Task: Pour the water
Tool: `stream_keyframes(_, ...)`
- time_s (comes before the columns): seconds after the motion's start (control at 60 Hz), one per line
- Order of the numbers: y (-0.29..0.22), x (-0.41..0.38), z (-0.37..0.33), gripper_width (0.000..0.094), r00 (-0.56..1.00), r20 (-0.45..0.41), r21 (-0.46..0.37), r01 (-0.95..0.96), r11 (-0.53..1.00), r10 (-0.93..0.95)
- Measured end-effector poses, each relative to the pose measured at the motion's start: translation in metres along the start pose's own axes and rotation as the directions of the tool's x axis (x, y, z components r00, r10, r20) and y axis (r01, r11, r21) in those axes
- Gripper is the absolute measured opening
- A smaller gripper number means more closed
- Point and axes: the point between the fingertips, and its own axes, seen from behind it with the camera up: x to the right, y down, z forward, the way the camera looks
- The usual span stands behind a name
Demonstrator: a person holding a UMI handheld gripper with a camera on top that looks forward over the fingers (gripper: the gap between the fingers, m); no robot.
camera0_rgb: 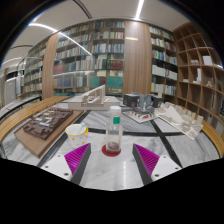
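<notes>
- Currently the gripper (114,160) hangs just above a pale table (190,150) with its jaws spread wide and nothing held; the two magenta pads (77,158) flank an open gap.
- Just ahead of the fingers, roughly centred between them, stands a slim clear bottle (115,132) with a white cap, upright on a dark red coaster (110,151). There is a clear gap on either side, so the bottle rests on its own support and is not gripped.
- That centring looks deliberate: I judge the gripper is lined up to move forward and close on the bottle's body.
- A small pale cup (77,131) sits near the bottle, off to one side and slightly beyond the fingertip, probably the vessel meant to receive the water. Whether it already holds any cannot be told.
- Beyond them lie architectural models (140,104) on the table and a dark tray-like model (45,124) beside the cup, with bookshelves (90,60) behind.
- Pouring has not begun; grasping comes first, and the tall narrow bottle could tip if nudged off-centre.
</notes>
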Motion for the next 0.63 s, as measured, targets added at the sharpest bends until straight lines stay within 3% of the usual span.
stream_keyframes(0.267, 0.020, -0.006, -0.093, 0.0852, 1.000, -0.009, -0.009, -0.014, 1.000, 0.014)
stream_keyframes(0.4, 0.024, 0.008, -0.111, 0.0853, 0.997, -0.063, 0.006, 0.040, 0.999, -0.040)
stream_keyframes(0.633, 0.018, 0.016, -0.123, 0.0855, 0.998, -0.066, 0.041, 0.029, 0.999, -0.026)
